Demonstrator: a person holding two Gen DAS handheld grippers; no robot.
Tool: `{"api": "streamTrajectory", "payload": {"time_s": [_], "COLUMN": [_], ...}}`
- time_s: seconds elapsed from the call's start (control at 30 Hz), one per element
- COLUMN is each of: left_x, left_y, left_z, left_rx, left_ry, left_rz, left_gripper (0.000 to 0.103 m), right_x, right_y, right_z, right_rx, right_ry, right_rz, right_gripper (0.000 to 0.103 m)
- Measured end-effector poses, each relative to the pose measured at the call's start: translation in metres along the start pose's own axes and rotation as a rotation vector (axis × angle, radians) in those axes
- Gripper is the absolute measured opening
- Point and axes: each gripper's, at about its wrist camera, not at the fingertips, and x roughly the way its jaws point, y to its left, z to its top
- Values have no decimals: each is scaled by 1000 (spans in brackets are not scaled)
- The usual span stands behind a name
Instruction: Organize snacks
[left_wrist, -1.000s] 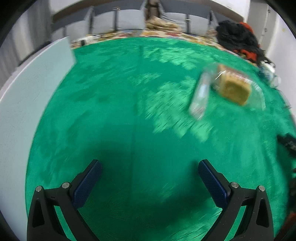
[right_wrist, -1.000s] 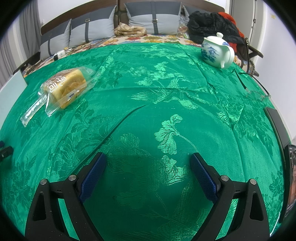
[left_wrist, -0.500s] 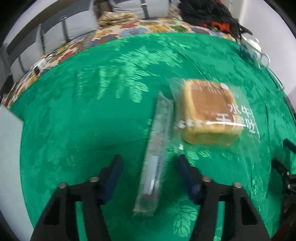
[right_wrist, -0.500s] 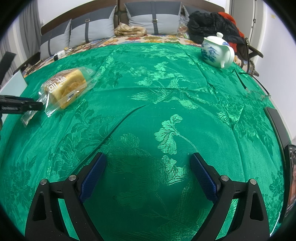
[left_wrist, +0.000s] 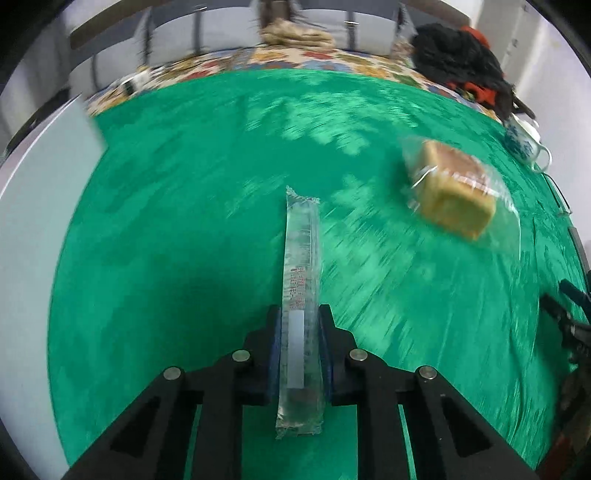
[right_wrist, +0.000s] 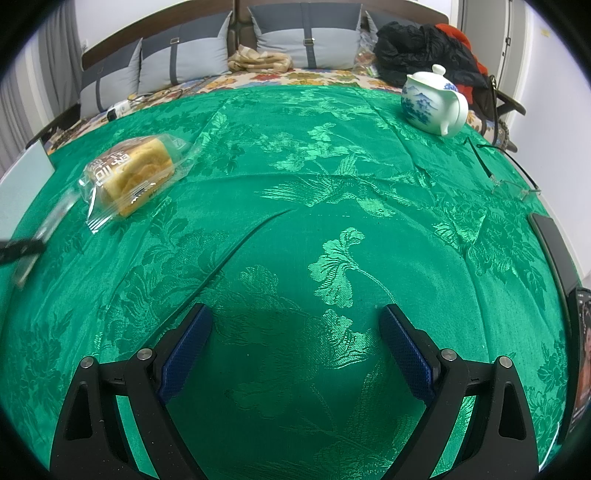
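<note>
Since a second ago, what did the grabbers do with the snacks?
The left gripper swung over to the long clear snack packet, closed its jaws on it and now holds it. The wrapped bread, teapot and open right gripper stayed put.

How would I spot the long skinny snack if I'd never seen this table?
Find the green flowery tablecloth. On its left side sits a wrapped bread loaf. Beside it, the left gripper is shut on the long clear packet: thin, flat and see-through, unlike the chunky golden loaf.
</note>
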Motion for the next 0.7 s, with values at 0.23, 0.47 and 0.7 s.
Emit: {"api": "streamTrajectory", "payload": {"time_s": [0.23, 0.47, 0.7], "left_x": [-26, -20, -13], "left_y": [39, 31, 26], "left_z": [-45, -46, -51], "left_rx": [-56, -48, -26], "left_ry": [-27, -72, -123], "left_rz": [34, 46, 102], "left_gripper": [19, 82, 103], "right_x": [0, 0, 0], "right_y": [0, 0, 0], "right_z": [0, 0, 0], "right_rx": [0, 1, 1], "right_ry": [0, 0, 0], "right_rz": [0, 1, 1], "right_gripper": [95, 95, 95]}}
